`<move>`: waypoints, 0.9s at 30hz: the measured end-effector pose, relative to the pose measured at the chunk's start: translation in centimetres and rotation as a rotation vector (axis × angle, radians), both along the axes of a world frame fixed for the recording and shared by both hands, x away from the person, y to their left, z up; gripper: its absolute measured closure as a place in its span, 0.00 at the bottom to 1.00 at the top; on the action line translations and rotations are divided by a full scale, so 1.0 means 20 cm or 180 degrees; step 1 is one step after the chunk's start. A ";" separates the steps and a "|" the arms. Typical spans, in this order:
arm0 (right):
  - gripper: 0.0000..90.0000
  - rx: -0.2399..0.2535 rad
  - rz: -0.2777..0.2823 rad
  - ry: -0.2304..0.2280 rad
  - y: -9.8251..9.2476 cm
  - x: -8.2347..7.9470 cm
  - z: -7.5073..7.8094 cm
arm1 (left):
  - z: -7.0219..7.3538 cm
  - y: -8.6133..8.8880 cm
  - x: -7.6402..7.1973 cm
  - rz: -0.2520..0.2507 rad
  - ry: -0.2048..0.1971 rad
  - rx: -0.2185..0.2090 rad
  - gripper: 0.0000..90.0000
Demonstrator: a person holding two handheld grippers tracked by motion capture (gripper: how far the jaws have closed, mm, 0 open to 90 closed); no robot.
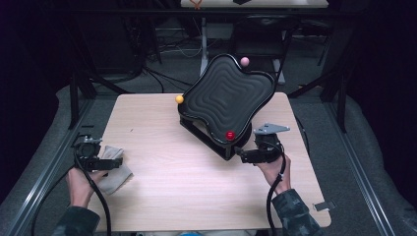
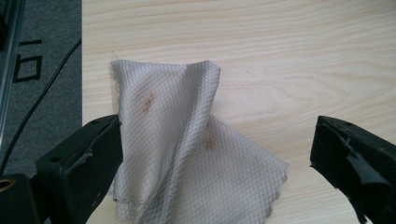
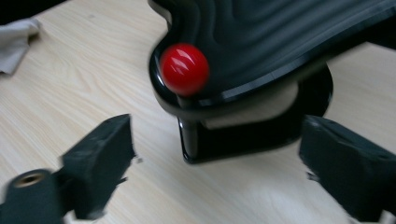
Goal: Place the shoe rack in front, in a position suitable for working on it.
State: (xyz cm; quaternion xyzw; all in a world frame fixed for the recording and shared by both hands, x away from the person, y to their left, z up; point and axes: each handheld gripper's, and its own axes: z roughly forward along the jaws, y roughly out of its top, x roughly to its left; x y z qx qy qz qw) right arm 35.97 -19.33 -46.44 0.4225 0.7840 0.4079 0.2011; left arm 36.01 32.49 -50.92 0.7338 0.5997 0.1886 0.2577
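Note:
A beige waffle-weave cloth point(image 1: 114, 178) point(image 2: 187, 154) lies crumpled near the table's left edge. My left gripper point(image 1: 117, 161) point(image 2: 215, 154) is low over it and open; the cloth sits between the wide jaws and brushes the left one. A black tray with wavy ridges point(image 1: 228, 96) point(image 3: 280, 37) is tilted on a black stand point(image 3: 252, 135), with a red ball point(image 1: 229, 135) point(image 3: 184, 69) at its near corner. My right gripper point(image 1: 241, 153) point(image 3: 217, 158) is open just in front of the stand, below the red ball, with nothing between its jaws.
A yellow ball point(image 1: 179, 99) sits at the tray's left corner and a pink ball point(image 1: 244, 61) at its far corner. The wooden table point(image 1: 167, 196) has bare room in front. Dark frame rails run along both sides, with grey floor beyond.

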 end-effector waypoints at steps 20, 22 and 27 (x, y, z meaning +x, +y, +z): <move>0.66 -0.0157 -0.0033 -0.0110 0.24 0.14 -0.03 | -0.01 -0.02 0.00 -0.0091 -0.0009 0.0010 0.02; 0.66 -0.0148 -0.0043 -0.0119 0.24 0.14 -0.03 | -0.01 -0.03 0.01 -0.0094 0.0001 -0.0001 0.02; 0.67 -0.0136 -0.0026 -0.0113 0.23 0.14 -0.03 | -0.01 -0.02 0.00 -0.0101 -0.0019 -0.0002 0.01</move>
